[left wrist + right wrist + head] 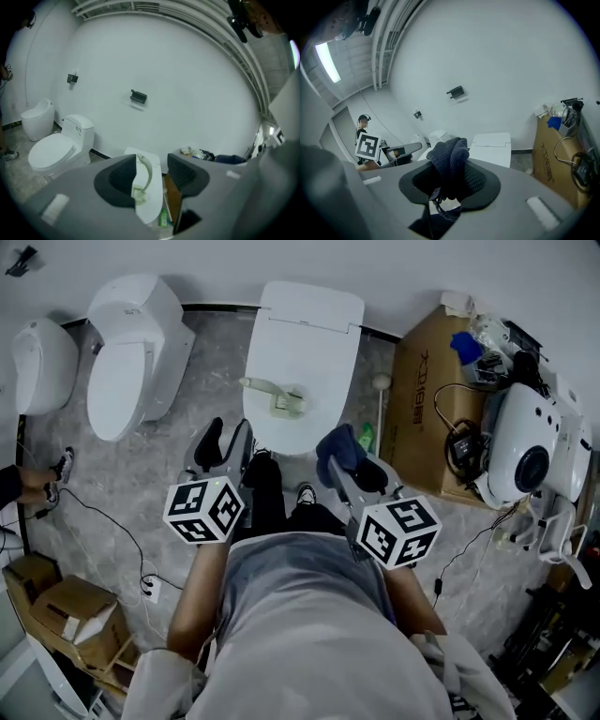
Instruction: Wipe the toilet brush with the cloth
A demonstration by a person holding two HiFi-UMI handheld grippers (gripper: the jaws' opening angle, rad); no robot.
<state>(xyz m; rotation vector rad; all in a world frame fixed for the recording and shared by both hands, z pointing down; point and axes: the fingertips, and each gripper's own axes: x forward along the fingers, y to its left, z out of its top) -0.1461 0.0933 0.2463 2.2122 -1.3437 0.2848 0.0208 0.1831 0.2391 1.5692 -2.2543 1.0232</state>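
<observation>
Between the jaws of the right gripper (449,182) sits the bunched cloth (451,158).

Pale toilet brush (272,395) flat on the closed white toilet lid (309,324), above grey marbled floor (122,493).

You stand in a test room or lab fitted out as a washroom, not a home bathroom. One toilet (302,362) is straight ahead, a second toilet (131,352) is left of it, and a third toilet (42,362) is at the far left. All are along one bare white wall (187,84) on a grey stone-look floor (122,474). A big cardboard box (427,390) stands to your right with a white machine (530,451) beside it. Smaller boxes (70,610) sit at your lower left, and a loose cable (112,521) trails across the floor.
</observation>
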